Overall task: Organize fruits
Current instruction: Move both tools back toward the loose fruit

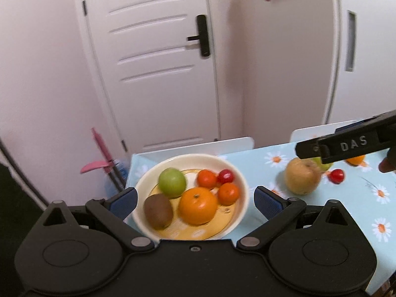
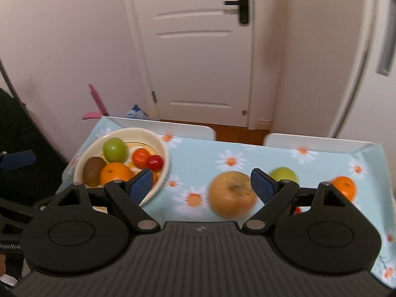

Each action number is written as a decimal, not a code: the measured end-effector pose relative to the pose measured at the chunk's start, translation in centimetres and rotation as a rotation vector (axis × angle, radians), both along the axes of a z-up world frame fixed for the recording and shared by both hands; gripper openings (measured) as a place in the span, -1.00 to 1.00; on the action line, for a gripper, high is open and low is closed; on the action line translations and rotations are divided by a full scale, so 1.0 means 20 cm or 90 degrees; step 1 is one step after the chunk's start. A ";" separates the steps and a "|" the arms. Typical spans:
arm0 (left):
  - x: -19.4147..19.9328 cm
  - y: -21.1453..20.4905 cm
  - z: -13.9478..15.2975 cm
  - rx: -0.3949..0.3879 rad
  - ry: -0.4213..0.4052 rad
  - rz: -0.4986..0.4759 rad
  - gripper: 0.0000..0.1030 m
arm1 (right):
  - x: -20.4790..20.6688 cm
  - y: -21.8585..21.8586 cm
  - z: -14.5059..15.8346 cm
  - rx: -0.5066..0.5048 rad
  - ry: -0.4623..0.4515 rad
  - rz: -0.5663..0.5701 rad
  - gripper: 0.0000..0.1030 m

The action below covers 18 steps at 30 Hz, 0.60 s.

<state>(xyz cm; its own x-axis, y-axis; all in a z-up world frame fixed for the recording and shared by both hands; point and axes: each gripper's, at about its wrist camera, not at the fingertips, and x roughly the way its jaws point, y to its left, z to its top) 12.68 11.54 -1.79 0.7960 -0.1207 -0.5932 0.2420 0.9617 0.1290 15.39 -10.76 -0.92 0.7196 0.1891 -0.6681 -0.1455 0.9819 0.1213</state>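
Lower centre of the left wrist view: cream bowl point(image 1: 243, 185) sits between the spread fingers of the left gripper point(image 1: 195, 199), holding green apple point(image 1: 172, 182), kiwi point(image 1: 158, 210), orange point(image 1: 198, 205), two small orange fruits and a red one. Jaws wide open, gripping nothing; whether the pads touch the bowl rim cannot be told. Right gripper's body enters at mid right edge there, above the loose fruit. Only the right wrist view shows the right gripper point(image 2: 201, 185) jaws: wide apart, empty, with the blurred yellow-brown apple point(image 2: 231, 194) between them on the daisy tablecloth point(image 2: 195, 158). A second green apple point(image 2: 283, 174) and loose orange point(image 2: 345, 188) lie at mid right.
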 end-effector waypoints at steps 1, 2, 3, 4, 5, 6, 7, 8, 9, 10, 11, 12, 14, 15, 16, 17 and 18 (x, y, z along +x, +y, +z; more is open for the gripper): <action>0.00 -0.02 0.00 0.001 -0.003 -0.010 0.98 | -0.02 -0.04 0.00 -0.003 -0.002 -0.010 0.96; 0.00 -0.03 0.01 0.003 -0.005 -0.018 0.98 | -0.04 -0.07 0.00 -0.006 -0.001 -0.017 0.96; 0.00 -0.05 0.01 0.006 -0.006 -0.025 0.98 | -0.05 -0.10 0.00 -0.007 0.000 -0.025 0.96; 0.00 -0.08 0.01 0.007 -0.007 -0.030 0.98 | -0.06 -0.13 -0.01 -0.006 0.001 -0.030 0.96; -0.01 -0.10 0.02 0.008 -0.007 -0.033 0.98 | -0.08 -0.17 -0.01 -0.005 0.003 -0.035 0.96; -0.01 -0.12 0.02 0.009 -0.008 -0.035 0.98 | -0.08 -0.21 -0.02 -0.005 0.004 -0.038 0.96; -0.01 -0.15 0.02 0.009 -0.009 -0.037 0.98 | -0.09 -0.25 -0.02 -0.005 0.005 -0.040 0.96; -0.01 -0.18 0.02 0.010 -0.009 -0.038 0.98 | -0.10 -0.29 -0.03 -0.006 0.007 -0.039 0.96; -0.01 -0.21 0.02 0.010 -0.011 -0.038 0.98 | -0.10 -0.33 -0.04 -0.009 0.008 -0.034 0.96; -0.02 -0.24 0.01 0.011 -0.014 -0.039 0.98 | -0.11 -0.37 -0.05 -0.013 0.010 -0.029 0.96; -0.02 -0.27 0.01 0.014 -0.017 -0.039 0.98 | -0.11 -0.40 -0.06 -0.017 0.013 -0.022 0.96; -0.02 -0.31 0.00 0.021 -0.020 -0.039 0.98 | -0.11 -0.44 -0.07 -0.021 0.014 -0.014 0.96; -0.02 -0.38 -0.01 0.029 -0.021 -0.037 0.98 | -0.10 -0.51 -0.10 -0.027 0.016 0.010 0.96; -0.01 -0.41 -0.02 0.027 -0.016 -0.037 0.98 | -0.09 -0.55 -0.12 -0.031 0.019 0.020 0.95; 0.00 -0.44 -0.04 0.025 -0.010 -0.037 0.98 | -0.08 -0.58 -0.14 -0.035 0.021 0.032 0.95; 0.02 -0.47 -0.05 0.023 -0.003 -0.035 0.98 | -0.07 -0.61 -0.17 -0.039 0.023 0.046 0.94; 0.03 -0.50 -0.08 0.022 0.003 -0.034 0.98 | -0.06 -0.63 -0.20 -0.043 0.025 0.058 0.93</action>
